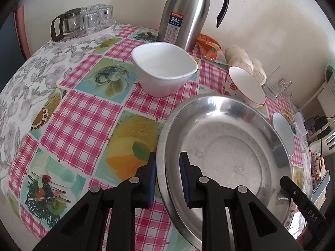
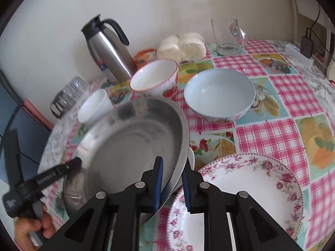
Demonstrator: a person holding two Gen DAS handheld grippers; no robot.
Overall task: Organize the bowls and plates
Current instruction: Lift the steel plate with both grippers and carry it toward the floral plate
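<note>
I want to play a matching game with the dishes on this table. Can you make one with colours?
Things:
1. Square bowl
2. Big held plate
3. Round bowl
4. Plate by the right hand-held gripper

Colours:
A. Pale blue
B. Pink flowers on the rim
C. Plain white
D. Shiny metal

Pairs: 1-C, 2-D, 3-A, 4-B

three bowls (image 2: 219,96), perhaps two plates (image 2: 240,198).

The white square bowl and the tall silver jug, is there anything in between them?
No. In the left wrist view only bare checked tablecloth shows between the white square bowl and the silver jug standing just behind it.
</note>
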